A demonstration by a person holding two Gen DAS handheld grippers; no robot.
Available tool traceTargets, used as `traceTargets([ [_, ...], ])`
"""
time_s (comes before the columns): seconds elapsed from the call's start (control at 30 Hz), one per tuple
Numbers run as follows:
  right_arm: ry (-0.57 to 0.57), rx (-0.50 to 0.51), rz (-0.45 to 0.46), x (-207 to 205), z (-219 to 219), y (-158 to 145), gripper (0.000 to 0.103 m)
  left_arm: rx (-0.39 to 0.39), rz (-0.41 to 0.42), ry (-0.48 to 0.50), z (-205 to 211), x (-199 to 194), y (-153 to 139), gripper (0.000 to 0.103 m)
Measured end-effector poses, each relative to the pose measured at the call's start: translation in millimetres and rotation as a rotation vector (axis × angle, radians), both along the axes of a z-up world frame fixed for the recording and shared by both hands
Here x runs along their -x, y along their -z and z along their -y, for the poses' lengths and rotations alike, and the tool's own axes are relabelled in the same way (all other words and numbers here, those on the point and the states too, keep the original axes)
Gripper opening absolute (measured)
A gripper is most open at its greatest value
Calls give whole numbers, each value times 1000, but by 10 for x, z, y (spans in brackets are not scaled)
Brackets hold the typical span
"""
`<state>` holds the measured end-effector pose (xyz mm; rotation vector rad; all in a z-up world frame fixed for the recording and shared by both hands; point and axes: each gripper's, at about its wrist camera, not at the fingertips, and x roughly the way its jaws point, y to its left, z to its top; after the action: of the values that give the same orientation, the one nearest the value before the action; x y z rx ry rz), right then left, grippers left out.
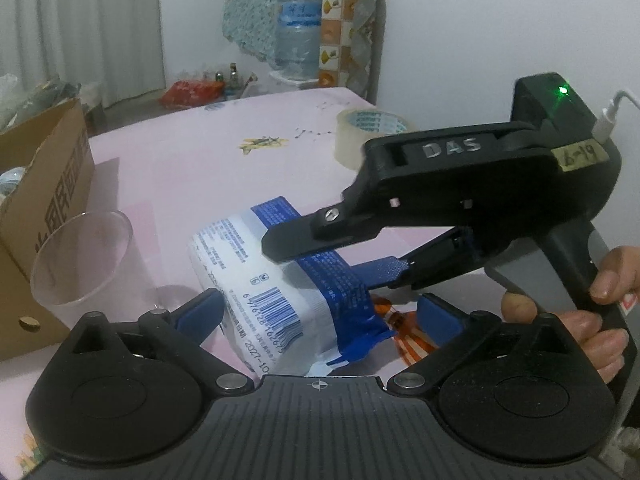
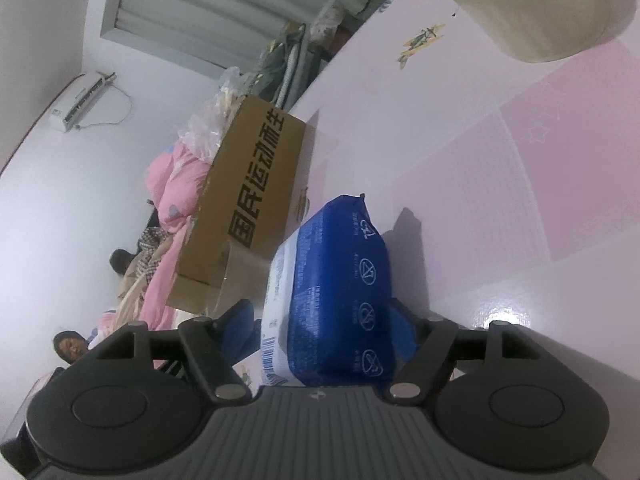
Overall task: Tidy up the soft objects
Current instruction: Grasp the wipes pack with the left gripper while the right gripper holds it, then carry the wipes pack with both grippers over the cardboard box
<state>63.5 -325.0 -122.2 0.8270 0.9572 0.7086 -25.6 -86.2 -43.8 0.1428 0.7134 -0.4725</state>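
Left wrist view: the left gripper (image 1: 318,312) stands wide, its blue pads well apart on either side of a blue-and-white tissue pack (image 1: 280,280). Neither pad presses on the pack. The pack lies tilted on the pink table (image 1: 192,160), barcode side facing the camera. The right gripper (image 1: 344,256) reaches in from the right, held by a hand (image 1: 600,312) at its grip. Its upper finger lies across the top of the pack and its lower finger runs beneath the blue end; whether the pads press cannot be told from here. A clear plastic cup (image 1: 84,256) stands left of the pack, just in front of a cardboard box (image 1: 44,200). A roll of clear tape (image 1: 368,132) sits farther back on the table, behind the right gripper. A water jug (image 1: 298,28) stands against the far wall.

Right wrist view: the frame is rolled, so the table (image 2: 520,200) slopes. The pack (image 2: 332,300) sits between the right gripper's (image 2: 320,330) fingers, blue face to the right. The right pad appears to meet the pack's side; the left pad shows a gap beside the white edge, so the jaws are partly spread, not clamped. The box (image 2: 248,200) lies beyond the pack, the tape roll (image 2: 536,12) at upper right.
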Motion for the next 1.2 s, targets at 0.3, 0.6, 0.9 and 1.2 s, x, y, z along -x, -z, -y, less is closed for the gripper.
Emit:
traceTargets([
  [0.3, 38, -55, -14, 128, 222, -62, 74, 55, -36, 26, 69, -68, -23, 103],
  [0.6, 55, -90, 6, 255, 269, -153, 74, 98, -49, 40, 53, -72, 3, 103],
  [0.9, 16, -108, 45, 252, 138, -268, 74, 133, -72, -1, -70, -84, 61, 103],
  [1.2, -37, -163, 72, 210, 28, -304, 74, 159, -101, -50, -188, -141, 127, 92],
])
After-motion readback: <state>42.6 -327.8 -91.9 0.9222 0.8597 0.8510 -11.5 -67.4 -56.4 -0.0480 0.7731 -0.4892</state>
